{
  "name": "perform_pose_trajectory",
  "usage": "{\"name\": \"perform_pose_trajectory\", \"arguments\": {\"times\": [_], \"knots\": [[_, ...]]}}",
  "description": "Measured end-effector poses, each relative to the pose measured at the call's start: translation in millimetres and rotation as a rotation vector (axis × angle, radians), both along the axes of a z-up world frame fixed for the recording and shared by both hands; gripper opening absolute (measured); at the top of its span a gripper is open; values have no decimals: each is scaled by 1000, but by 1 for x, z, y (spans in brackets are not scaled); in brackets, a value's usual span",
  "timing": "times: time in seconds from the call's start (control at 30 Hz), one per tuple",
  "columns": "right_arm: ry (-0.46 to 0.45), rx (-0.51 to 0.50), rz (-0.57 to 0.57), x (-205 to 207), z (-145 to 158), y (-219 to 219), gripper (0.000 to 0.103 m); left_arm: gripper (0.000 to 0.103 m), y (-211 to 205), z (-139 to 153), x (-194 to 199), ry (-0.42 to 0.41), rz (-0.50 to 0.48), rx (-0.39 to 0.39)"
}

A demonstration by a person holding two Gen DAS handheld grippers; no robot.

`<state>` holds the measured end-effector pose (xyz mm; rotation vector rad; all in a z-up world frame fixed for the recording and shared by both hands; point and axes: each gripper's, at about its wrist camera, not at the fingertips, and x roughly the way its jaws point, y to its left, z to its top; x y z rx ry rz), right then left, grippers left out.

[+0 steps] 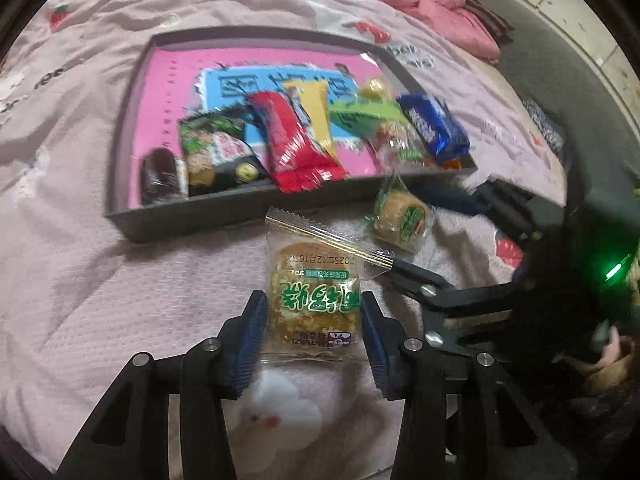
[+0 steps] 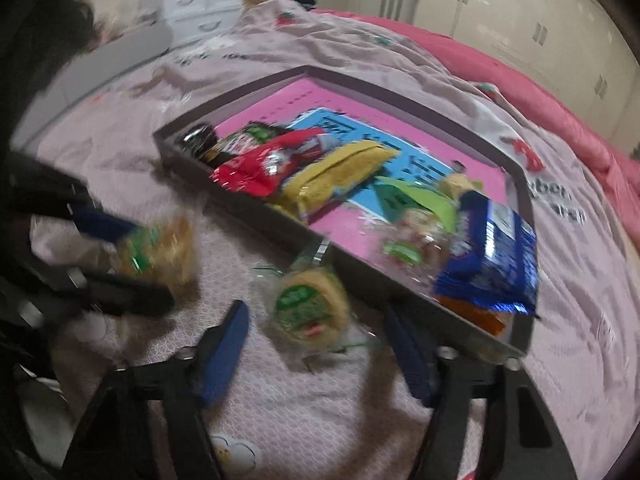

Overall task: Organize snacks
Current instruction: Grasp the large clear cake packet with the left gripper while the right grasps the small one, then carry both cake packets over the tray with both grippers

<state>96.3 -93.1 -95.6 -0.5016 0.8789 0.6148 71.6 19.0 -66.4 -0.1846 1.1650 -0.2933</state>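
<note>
Right up close in the left wrist view, the left hand-held gripper (image 1: 314, 330) has its blue pads pressed against both sides of a clear-wrapped rice cracker packet (image 1: 316, 300), so it's clamped on that one, holding it by the lower half with the sealed top edge pointing toward the tray (image 1: 192, 224). Gripping across the flat cake itself probably makes sense, since the loose wrapper ends would just slip.

Over on the other side, the right hand-held gripper (image 2: 316, 354) is spread wide with nothing in it, and a second round cracker packet (image 2: 310, 306) sits on the bed (image 2: 280, 400) between its fingers, just outside the tray's near wall. Looks lined up for a grab, though the view is blurry, so whether the pads touch the wrapper is hard to call.

Inside the tray a bunch of snacks is already lined up along the near wall: a dark chocolate-looking one (image 1: 160, 176), a green and black packet (image 1: 218, 152), a red wrapper (image 1: 298, 148), a yellow one (image 1: 310, 116), a green one (image 1: 362, 114) and a blue biscuit pack (image 1: 434, 126). They sit roughly side by side, overlapping a little, so it's most likely a row being built, and the two crackers look like the last stragglers to go in.
</note>
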Motion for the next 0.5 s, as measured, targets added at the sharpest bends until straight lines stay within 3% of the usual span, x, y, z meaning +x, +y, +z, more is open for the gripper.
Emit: {"name": "perform_pose_trajectory", "arguments": {"times": [0.1,0.13,0.3,0.5], "knots": [[-4,20,24,-1,1,4,49,48,10,13,-3,-37,23,-10],[-3,37,27,-2,3,3,43,48,14,18,-3,-51,34,-12],[61,241,18,-3,28,-14,43,48,35,32,4,-94,89,-35],[36,393,-37,3,53,-33,43,48,49,35,18,-114,144,-47]]}}
